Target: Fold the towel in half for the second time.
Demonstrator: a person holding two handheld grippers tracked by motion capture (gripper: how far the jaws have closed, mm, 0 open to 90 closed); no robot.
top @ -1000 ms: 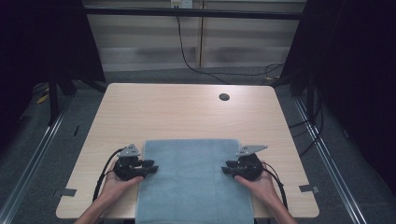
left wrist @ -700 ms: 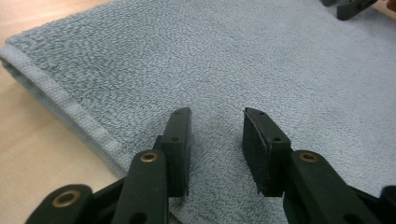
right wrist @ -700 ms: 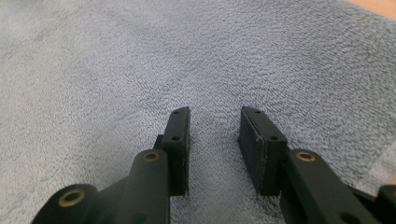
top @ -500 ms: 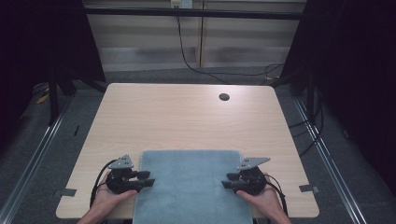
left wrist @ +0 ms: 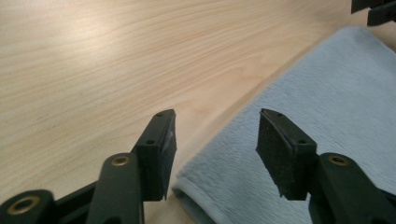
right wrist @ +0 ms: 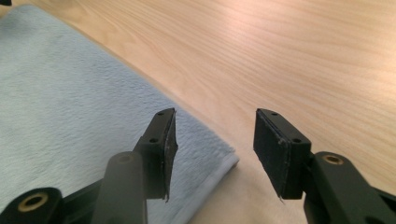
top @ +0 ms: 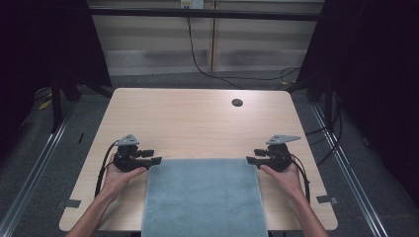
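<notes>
The bench (top: 197, 123) is a pale wood-grain top with rounded corners, standing on grey carpet, with dark hangings to the left and right and a light wall panel at the far side. A small dark round hole (top: 237, 102) sits in the bench top near its far edge, right of the middle.

A grey-blue towel (top: 203, 196) lies flat on the near middle of the bench. Its far edge runs straight across between the two hands, and its near end hangs over the near edge of the bench. The nap looks even, and the far corners are square.

The person's forearms come in from the near side, one on each side of the towel. The left tongs (top: 154, 160) rest just beside the towel's far left corner, pointing right toward it. In the left gripper view their jaws stand wide, having just been opening; the towel's corner (left wrist: 299, 116) lies below and beyond them, and the pads press on nothing. The right tongs (top: 250, 160) sit just beside the far right corner, pointing left. In the right gripper view they too stand wide and have just been opening, with the towel's corner (right wrist: 84, 107) under the gap and the left pad, not clamped.

A black cable loops from each tool back along the wrist. A grey three-cornered plate tops each tool.
</notes>
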